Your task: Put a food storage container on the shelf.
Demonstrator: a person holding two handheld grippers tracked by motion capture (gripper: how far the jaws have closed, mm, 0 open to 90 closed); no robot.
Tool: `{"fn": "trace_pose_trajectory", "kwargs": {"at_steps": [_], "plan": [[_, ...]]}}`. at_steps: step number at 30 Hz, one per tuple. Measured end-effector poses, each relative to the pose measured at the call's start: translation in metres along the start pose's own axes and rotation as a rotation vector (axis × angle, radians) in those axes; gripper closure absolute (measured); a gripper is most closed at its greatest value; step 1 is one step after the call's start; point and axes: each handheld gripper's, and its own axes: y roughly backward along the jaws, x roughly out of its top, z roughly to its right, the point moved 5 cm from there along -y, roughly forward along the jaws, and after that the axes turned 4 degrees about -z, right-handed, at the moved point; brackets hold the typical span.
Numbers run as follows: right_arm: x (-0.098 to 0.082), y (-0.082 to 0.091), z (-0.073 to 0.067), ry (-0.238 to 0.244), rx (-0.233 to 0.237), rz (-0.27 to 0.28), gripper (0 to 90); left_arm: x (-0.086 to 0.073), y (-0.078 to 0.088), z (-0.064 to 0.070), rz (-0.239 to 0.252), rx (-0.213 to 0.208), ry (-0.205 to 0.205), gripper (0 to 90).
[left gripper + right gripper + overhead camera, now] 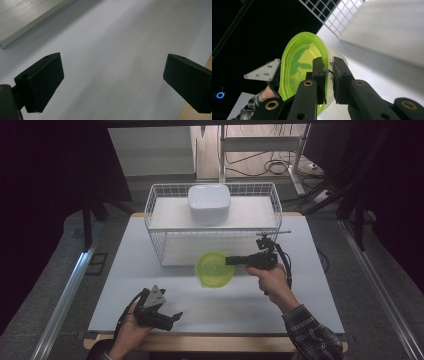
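Gripping the rim of a green-lidded clear container [215, 268], the right gripper [234, 261] has its jaws pinched narrow on the tub's edge, one pad inside and one outside, as the right gripper view shows [305, 67]. The container sits in front of the white wire rack [155, 200], near its lower front edge; whether it rests on the white table [310, 285] or hangs just above it cannot be told. A stack of white dishes [209, 202] occupies the rack's top shelf. The left gripper [170, 319] waits at the table's near edge, jaws spread wide and holding nothing. Judging from this, the carrying step is in hand: the tub looks bound for the rack. The next move would call for keeping the tub level and clearing the wire front.
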Motion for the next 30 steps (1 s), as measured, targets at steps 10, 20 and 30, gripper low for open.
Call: {"fn": "trace_pose_trajectory", "kwargs": {"at_steps": [10,20,30], "plan": [[0.034,0.022,-0.024,0.044,-0.017,0.062,81.3,0.000,0.000,0.000,0.001,0.001,-0.001,3.0],[0.068,0.038,-0.043,0.067,-0.025,0.116,81.3,0.000,0.000,-0.001,0.005,0.000,0.001,3.0],[0.105,0.050,-0.060,0.094,-0.058,0.174,81.3,0.000,0.000,0.000,0.006,-0.005,0.002,2.9]]}}
